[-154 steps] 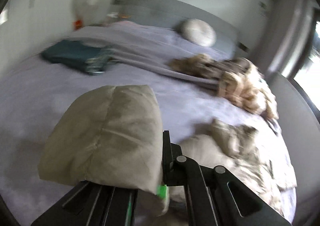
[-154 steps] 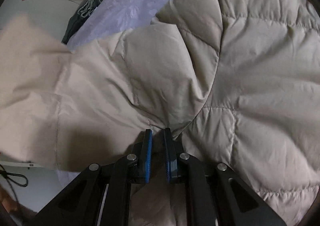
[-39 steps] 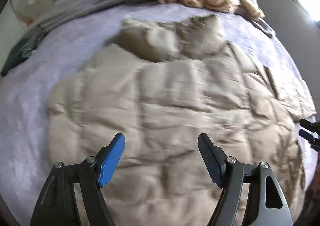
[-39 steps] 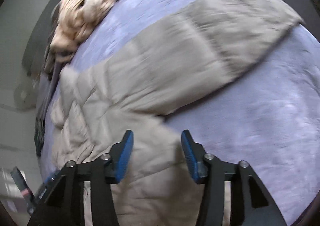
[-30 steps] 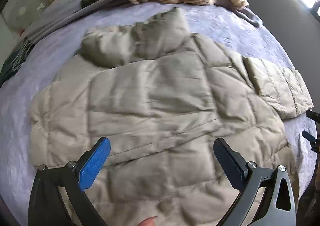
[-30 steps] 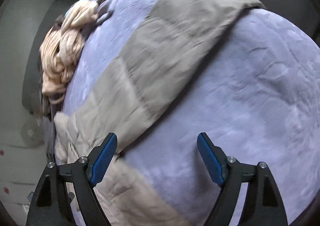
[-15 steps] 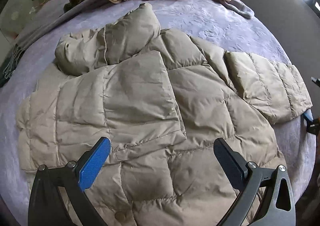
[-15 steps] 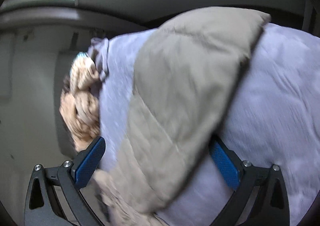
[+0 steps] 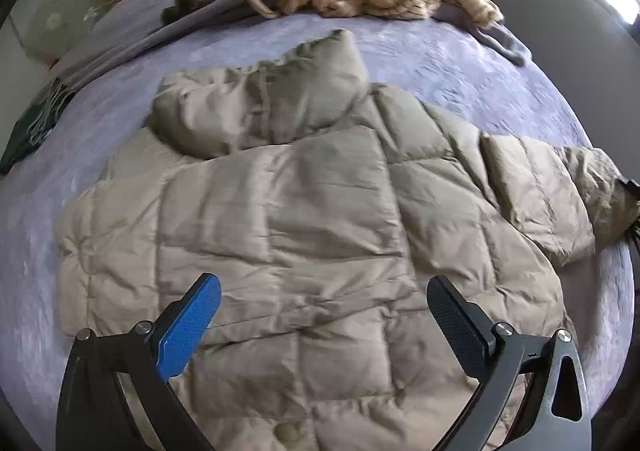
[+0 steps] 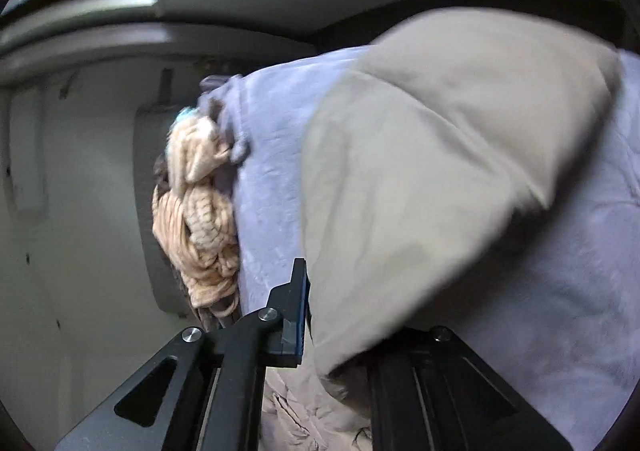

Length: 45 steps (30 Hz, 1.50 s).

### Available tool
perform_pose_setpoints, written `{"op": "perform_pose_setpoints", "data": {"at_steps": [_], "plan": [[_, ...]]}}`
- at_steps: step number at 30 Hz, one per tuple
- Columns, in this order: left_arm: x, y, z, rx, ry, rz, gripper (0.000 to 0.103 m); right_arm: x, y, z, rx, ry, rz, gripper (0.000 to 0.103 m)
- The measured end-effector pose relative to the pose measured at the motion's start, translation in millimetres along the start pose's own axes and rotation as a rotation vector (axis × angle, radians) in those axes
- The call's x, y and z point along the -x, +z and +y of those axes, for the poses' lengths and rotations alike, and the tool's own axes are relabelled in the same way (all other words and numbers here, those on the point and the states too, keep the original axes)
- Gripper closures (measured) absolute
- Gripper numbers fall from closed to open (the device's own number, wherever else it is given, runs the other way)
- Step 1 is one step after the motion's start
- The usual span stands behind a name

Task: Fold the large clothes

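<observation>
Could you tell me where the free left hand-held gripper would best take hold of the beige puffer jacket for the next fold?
Probably the outer edge of the puffer jacket on the side away from the sleeve that the right hand-held gripper has clamped. That edge lies flat on the bed cover, so the open left hand-held gripper should come in low from outside and pinch the thin border rather than the thick quilting.

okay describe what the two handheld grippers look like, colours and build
The left gripper has black metal linkage arms with silver pivot bolts and triangular cut-outs; one textured pad is blue, the other black. The right gripper has the same black frame, silver bolts and a blue pad.
</observation>
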State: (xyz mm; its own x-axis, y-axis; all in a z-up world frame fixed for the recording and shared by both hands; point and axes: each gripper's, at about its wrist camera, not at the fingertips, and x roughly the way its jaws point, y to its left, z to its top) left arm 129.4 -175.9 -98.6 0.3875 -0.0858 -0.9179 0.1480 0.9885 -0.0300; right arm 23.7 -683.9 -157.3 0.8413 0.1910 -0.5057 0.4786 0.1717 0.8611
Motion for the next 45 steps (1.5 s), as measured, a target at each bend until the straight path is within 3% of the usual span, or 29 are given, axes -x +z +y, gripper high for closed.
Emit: {"op": "perform_pose_setpoints", "data": {"at_steps": [6, 11, 16, 18, 23, 26, 30, 32, 33, 34, 35, 39, 45], "plan": [[4, -2, 43, 0.063, 0.018, -0.006, 0.0, -21, -54, 102, 0.356, -0.017, 0.059, 0.094], [13, -7, 84, 0.09, 0.08, -0.046, 0.0, -72, -157, 196, 0.753, -0.045, 0.153, 0.093], [7, -12, 131, 0.13, 0.137, -0.024, 0.0, -130, -285, 229, 1.107, -0.101, 0.268, 0.093], [2, -16, 147, 0.139, 0.147, -0.006, 0.0, -157, -322, 217, 1.153, -0.128, 0.336, 0.093], [1, -31, 173, 0.176, 0.137, -0.012, 0.0, -204, -381, 166, 1.185, -0.245, 0.462, 0.093], [-2, -39, 182, 0.185, 0.134, -0.008, 0.0, -222, -386, 137, 1.125, -0.316, 0.509, 0.093], [-7, -42, 182, 0.204, 0.098, 0.001, 0.0, -228, -386, 126, 1.081, -0.352, 0.515, 0.091], [-9, -40, 178, 0.206, 0.085, -0.001, 0.0, -225, -383, 130, 1.051, -0.348, 0.539, 0.069], [-10, -39, 176, 0.205, 0.078, -0.003, 0.0, -220, -381, 133, 1.04, -0.338, 0.546, 0.06], [-10, -37, 174, 0.204, 0.07, -0.006, 0.0, -215, -379, 138, 1.029, -0.327, 0.538, 0.041], [-10, -36, 172, 0.203, 0.064, -0.009, 0.0, -205, -374, 141, 1.008, -0.306, 0.515, 0.034], [-10, -32, 169, 0.197, 0.048, -0.015, 0.0, -180, -347, 138, 0.879, -0.273, 0.464, 0.034], [-3, -29, 183, 0.211, 0.021, -0.036, 0.0, -173, -280, 123, 0.569, -0.237, 0.34, 0.035]]}}
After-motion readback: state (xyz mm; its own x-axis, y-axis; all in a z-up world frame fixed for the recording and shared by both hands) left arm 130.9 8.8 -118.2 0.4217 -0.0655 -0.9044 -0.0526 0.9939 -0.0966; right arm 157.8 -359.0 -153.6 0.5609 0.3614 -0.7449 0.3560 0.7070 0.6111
